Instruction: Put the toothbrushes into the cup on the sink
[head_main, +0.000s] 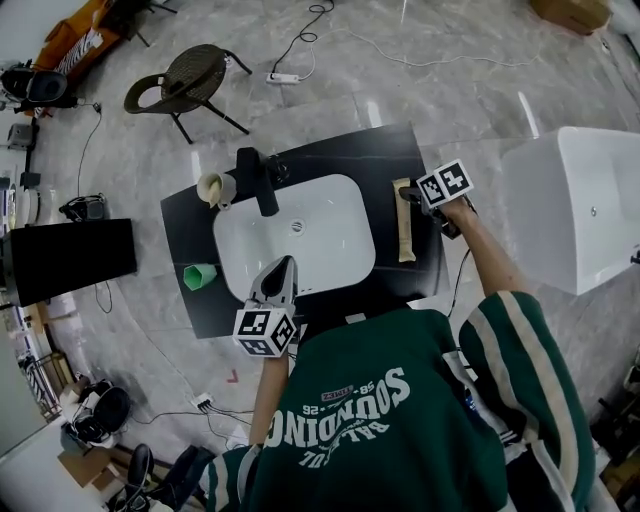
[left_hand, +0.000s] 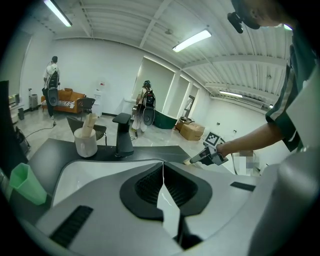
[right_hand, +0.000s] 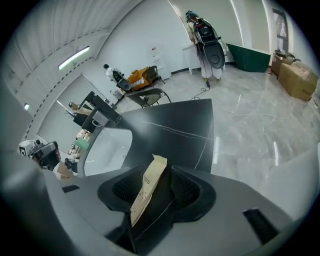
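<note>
A paper-wrapped toothbrush (head_main: 405, 222) lies along the right side of the black counter (head_main: 385, 150), beside the white sink (head_main: 330, 262). My right gripper (head_main: 408, 194) is at its far end. In the right gripper view the wrapped toothbrush (right_hand: 146, 187) sits between the jaws of my right gripper (right_hand: 156, 180), which stand open with a gap on the right side. The white cup (head_main: 217, 188) left of the black faucet (head_main: 258, 180) holds pale wrapped brushes; it also shows in the left gripper view as the cup (left_hand: 85, 142). My left gripper (head_main: 283, 263) hangs over the sink's front edge, shut and empty.
A green cup (head_main: 199, 276) stands at the counter's front left. A white bathtub (head_main: 580, 200) is on the right, a black screen (head_main: 70, 258) on the left, and a wicker chair (head_main: 190, 75) behind the counter. Cables and a power strip lie on the marble floor.
</note>
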